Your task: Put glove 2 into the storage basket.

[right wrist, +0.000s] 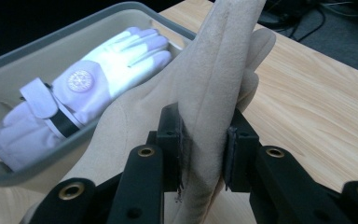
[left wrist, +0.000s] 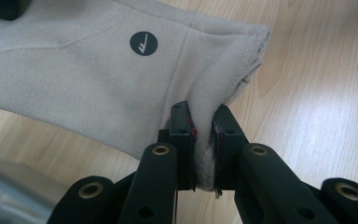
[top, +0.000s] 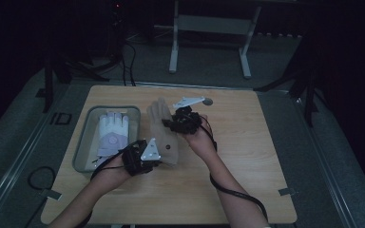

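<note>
A beige fabric glove (top: 164,128) is lifted off the wooden table (top: 247,156), stretched between both grippers. My left gripper (top: 145,159) is shut on its cuff; in the left gripper view the cuff hem (left wrist: 205,144) is pinched between the pads, near a round dark logo (left wrist: 143,43). My right gripper (top: 183,121) is shut on the finger end; in the right gripper view a fold of the glove (right wrist: 212,107) sits clamped between the jaws. A white glove (top: 112,133) lies in the grey bin (top: 86,137), also the white glove (right wrist: 84,88) in the bin (right wrist: 37,56).
The grey bin stands at the table's left. Right of the hands is bare tabletop. Beyond the far edge stands a white frame on legs (top: 209,33), with cables on the dark floor (top: 128,52). A cable (top: 237,192) trails along the right forearm.
</note>
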